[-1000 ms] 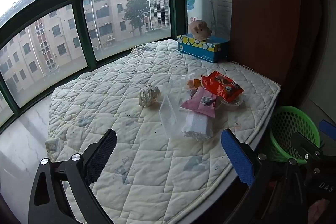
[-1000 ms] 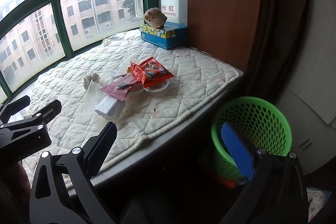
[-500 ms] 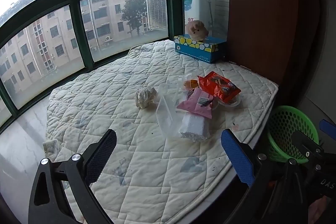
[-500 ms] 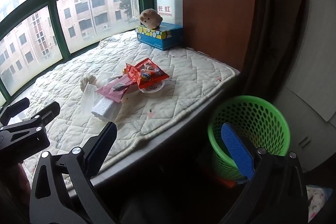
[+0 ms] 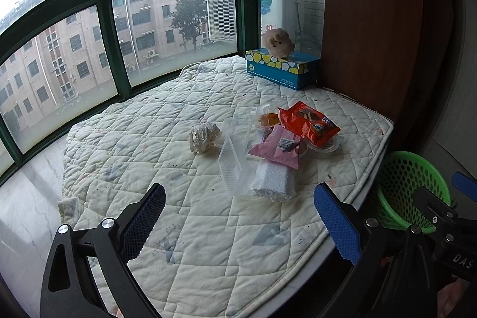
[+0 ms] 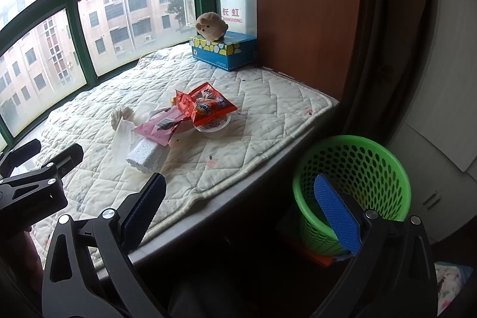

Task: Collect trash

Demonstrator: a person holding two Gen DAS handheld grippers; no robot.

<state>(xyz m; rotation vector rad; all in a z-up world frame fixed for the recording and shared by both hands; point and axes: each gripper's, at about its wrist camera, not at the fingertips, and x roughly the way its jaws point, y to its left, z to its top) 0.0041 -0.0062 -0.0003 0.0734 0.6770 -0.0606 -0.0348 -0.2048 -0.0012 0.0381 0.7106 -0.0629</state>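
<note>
We hold both claws wide apart and empty, because nothing has been picked up yet. The left claw (image 5: 238, 219) hangs over the near part of the quilted pad (image 5: 184, 228) that covers the window ledge, aimed at the trash so its fingers can straddle a piece. The right claw (image 6: 238, 210) sits lower, off the ledge's edge, over the green mesh wastebasket (image 6: 351, 169), which stands on the floor just beside the ledge, probably so trash has only a short way to drop.

The trash lies in one loose heap in the middle of the pad. A white foam block (image 5: 272, 179) lies nearest us, touching a clear plastic tray (image 5: 232, 166). A pink wrapper (image 5: 277, 146) lies partly on the foam, and an orange snack bag (image 5: 308, 124) rests over a shallow clear cup (image 5: 328, 146). A crumpled paper ball (image 5: 202, 136) sits just beside the tray on the window side.

The blue tissue box (image 5: 277, 67) with a plush toy (image 5: 277, 42) on top stands well apart in the far corner; we judge these are not trash.
</note>
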